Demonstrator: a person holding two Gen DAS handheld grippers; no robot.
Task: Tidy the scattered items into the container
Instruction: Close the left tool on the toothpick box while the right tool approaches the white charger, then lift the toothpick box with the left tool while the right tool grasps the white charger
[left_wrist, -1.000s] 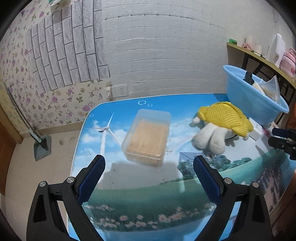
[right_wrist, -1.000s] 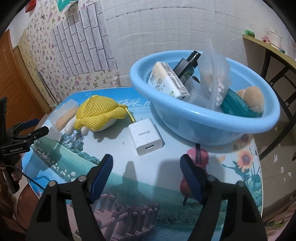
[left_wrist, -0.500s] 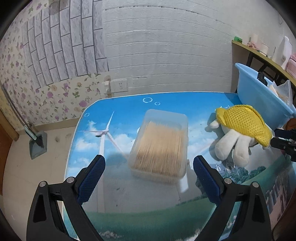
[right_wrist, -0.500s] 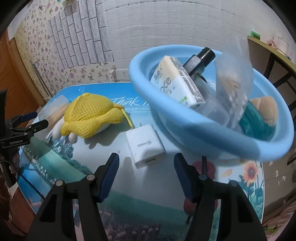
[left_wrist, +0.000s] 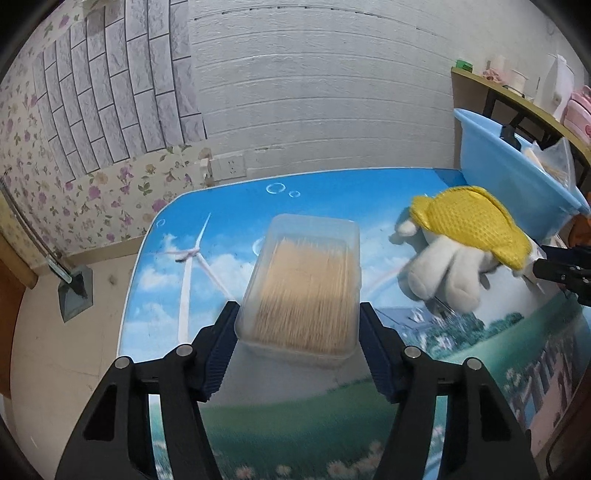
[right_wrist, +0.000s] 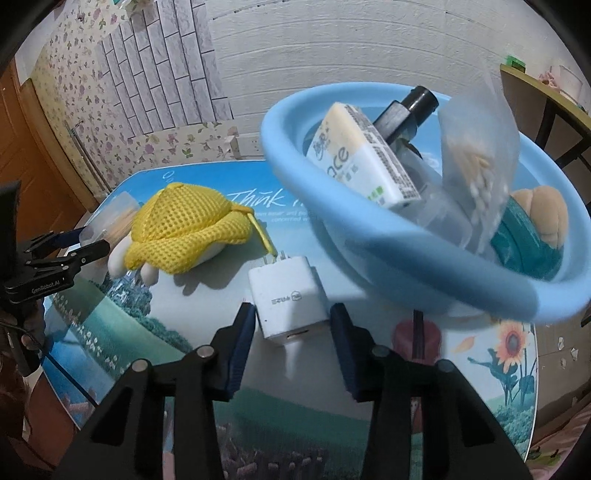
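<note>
A clear box of toothpicks (left_wrist: 303, 284) lies on the picture-printed table. My left gripper (left_wrist: 297, 328) is open, its blue pads on either side of the box's near end, touching or nearly so. A white charger plug (right_wrist: 286, 299) lies near the blue basin (right_wrist: 369, 236). My right gripper (right_wrist: 291, 332) is open with its pads on either side of the plug, a small gap on each side. A white plush toy with yellow mesh cloth (left_wrist: 465, 236) lies between box and basin; it also shows in the right wrist view (right_wrist: 184, 229).
The basin holds a tissue pack (right_wrist: 362, 162), a dark bottle (right_wrist: 406, 110), a clear bag (right_wrist: 476, 166) and a plush item (right_wrist: 546, 214). The table edge (left_wrist: 136, 266) drops to the floor at left. A shelf (left_wrist: 517, 92) stands behind the basin.
Both grippers moved forward and narrowed. The left now straddles the toothpick box; the right now straddles the charger plug.
</note>
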